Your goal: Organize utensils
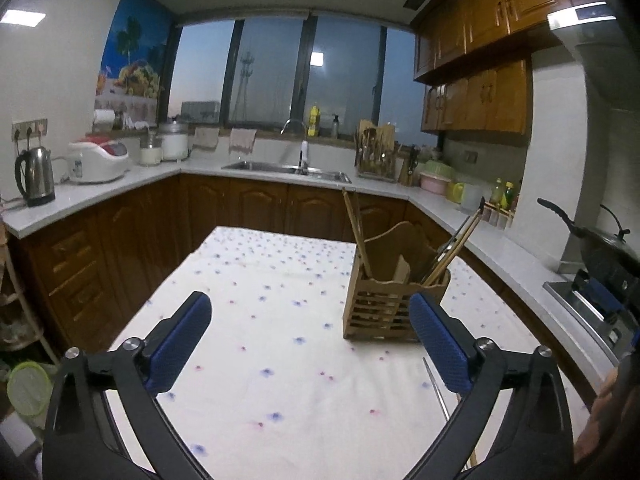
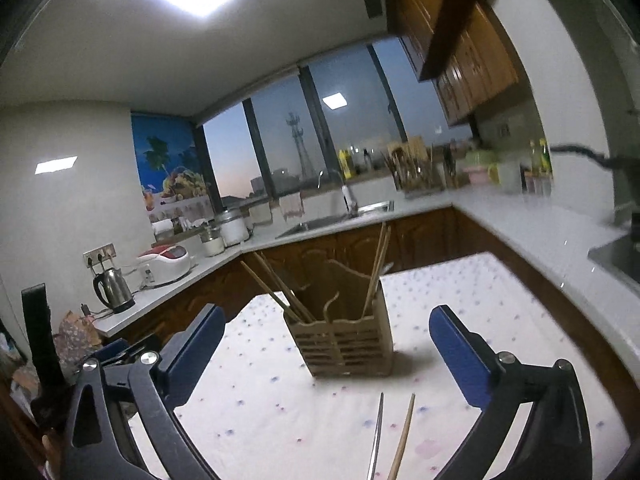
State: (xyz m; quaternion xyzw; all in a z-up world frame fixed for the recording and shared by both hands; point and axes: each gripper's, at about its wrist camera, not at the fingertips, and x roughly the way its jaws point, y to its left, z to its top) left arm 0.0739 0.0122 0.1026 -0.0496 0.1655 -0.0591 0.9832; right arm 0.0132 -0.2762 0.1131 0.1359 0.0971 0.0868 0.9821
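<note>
A slatted wooden utensil holder (image 1: 390,300) stands on the flower-print tablecloth (image 1: 280,320) and holds several chopsticks (image 1: 356,236). It also shows in the right wrist view (image 2: 344,340). My left gripper (image 1: 310,316) is open and empty, left of and nearer than the holder. A metal chopstick (image 1: 436,388) lies on the cloth by its right finger. My right gripper (image 2: 326,332) is open and empty, in front of the holder. A metal chopstick (image 2: 377,436) and a wooden chopstick (image 2: 403,438) lie on the cloth between its fingers, pointing toward the holder.
Kitchen counters (image 1: 120,184) wrap around the table, with a kettle (image 1: 35,176), a rice cooker (image 1: 98,160), a sink (image 1: 286,170), a dish rack (image 1: 376,156) and a wok on the stove (image 1: 600,248). The table's far edge (image 1: 280,236) faces the cabinets.
</note>
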